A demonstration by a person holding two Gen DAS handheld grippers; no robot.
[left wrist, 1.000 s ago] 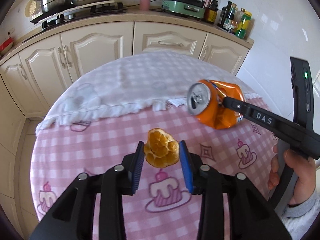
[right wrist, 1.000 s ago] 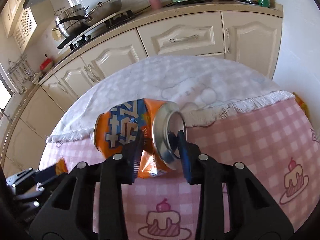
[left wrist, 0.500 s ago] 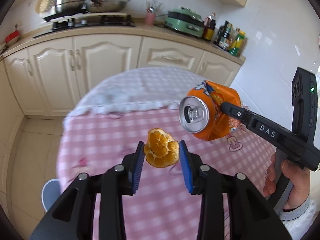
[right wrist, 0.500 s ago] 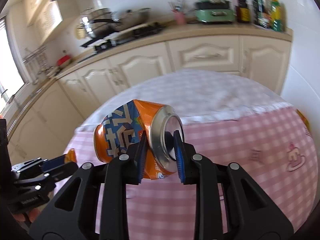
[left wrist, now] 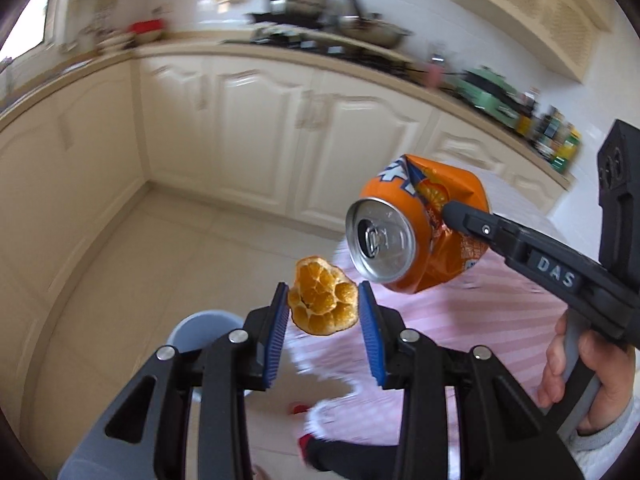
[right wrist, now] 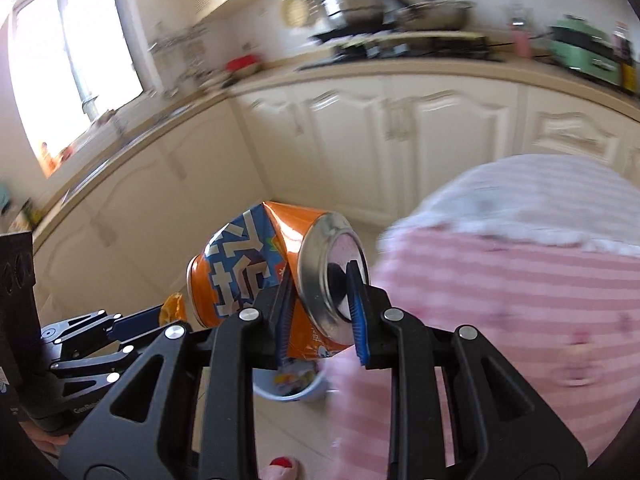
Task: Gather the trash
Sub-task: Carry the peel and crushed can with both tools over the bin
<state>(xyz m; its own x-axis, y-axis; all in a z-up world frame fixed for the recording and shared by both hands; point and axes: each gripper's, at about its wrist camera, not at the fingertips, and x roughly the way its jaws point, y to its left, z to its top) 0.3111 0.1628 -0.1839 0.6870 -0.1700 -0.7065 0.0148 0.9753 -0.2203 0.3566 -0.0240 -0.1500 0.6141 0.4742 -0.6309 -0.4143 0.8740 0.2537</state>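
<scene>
A piece of orange peel (left wrist: 322, 300) sits between the blue pads of my left gripper (left wrist: 323, 292), which is shut on it. A crushed orange soda can (left wrist: 400, 240) hangs just right of it, pinched by my right gripper (left wrist: 456, 216). In the right wrist view the right gripper (right wrist: 320, 276) is shut on the can (right wrist: 248, 268) near its top rim. A light blue bin (right wrist: 288, 390) stands on the floor right under the can, with trash inside; it also shows in the left wrist view, the bin (left wrist: 200, 328) partly hidden behind the left fingers. Both grippers are over the floor beside the table.
The round table with a pink checked cloth (right wrist: 500, 300) lies to the right. Cream kitchen cabinets (left wrist: 248, 140) with a cluttered counter run behind. A hand (left wrist: 580, 360) holds the right gripper's handle. A red-toed foot (right wrist: 282, 464) is on the tiled floor below.
Both grippers swung left off the table to above the floor, carrying the peel and the can. The bin came into view. The right jaws narrowed on the can.
</scene>
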